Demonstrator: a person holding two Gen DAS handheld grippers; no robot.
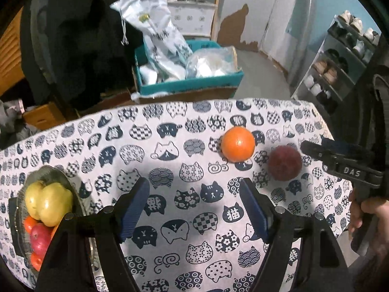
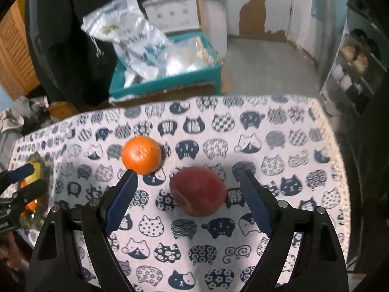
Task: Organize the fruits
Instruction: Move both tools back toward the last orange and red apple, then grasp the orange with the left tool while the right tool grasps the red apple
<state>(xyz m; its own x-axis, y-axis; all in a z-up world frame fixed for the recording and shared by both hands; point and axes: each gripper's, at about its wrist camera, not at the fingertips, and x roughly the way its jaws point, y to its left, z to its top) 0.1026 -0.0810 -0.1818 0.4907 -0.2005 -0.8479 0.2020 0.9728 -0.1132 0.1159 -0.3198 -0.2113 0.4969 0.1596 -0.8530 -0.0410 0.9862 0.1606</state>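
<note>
The right gripper point(image 2: 188, 189), jaws wide and empty, frames the red peach point(image 2: 198, 191) (soft, bruisable, likely to roll), best pinched gently across its middle.

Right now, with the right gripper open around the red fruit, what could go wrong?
1. The red fruit is round and lies loose on the cloth; if one finger touches first, it may roll away.
2. The orange lies close beside that finger's tip, so closing may nudge it.
3. The bowl already holds heaped fruit, so another piece might slip off.
</note>
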